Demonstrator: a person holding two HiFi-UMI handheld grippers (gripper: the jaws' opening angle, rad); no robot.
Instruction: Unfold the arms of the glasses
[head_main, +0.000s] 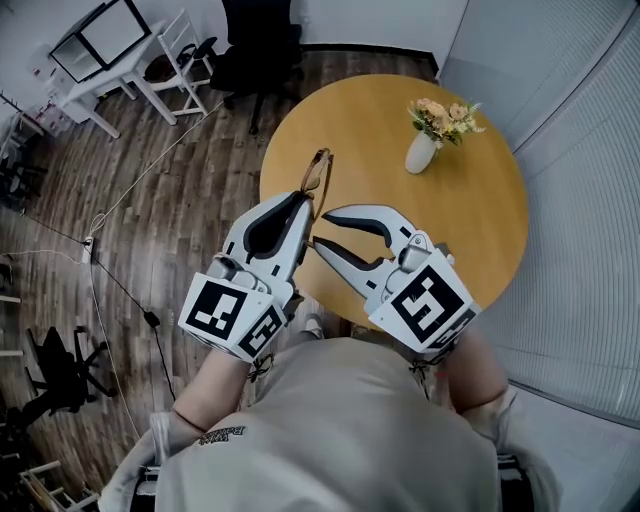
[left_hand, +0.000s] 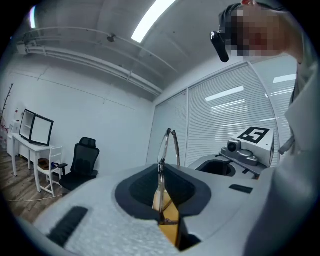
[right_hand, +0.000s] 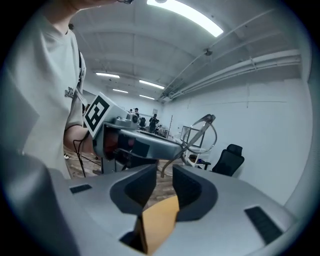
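Person's torso fills the bottom of the head view, both grippers held out in front over the table edge.

L gripper: jaws nearly together, clamped on the glasses. It grips the frame front / lens rim edge-on, and the rest sticks up past the tips, clear of the table.

R gripper: jaws apart, nothing pinched. In the R gripper view the end of one temple arm hangs just ahead of the gap, not touching either pad as far as I can tell.

Handling (judgement):
- Thin wire-type frame, v. light, so no weight issue.
- Arms prob springy w/ small hinges, so fragile if forced sideways or past the stop.
- Lenses slick and smudge-prone, so avoid them.
- Best hold for R is the temple arm, mid to tip, w/ a light pinch, swinging it out about the hinge while L keeps the front fixed.
- Risks: frame twisting in L's narrow grip, or the arm slipping out since it's so thin.

Farther out: vase w/ flowers on the table, well apart from the work. Beyond it, an office chair and a white desk on the wood floor.
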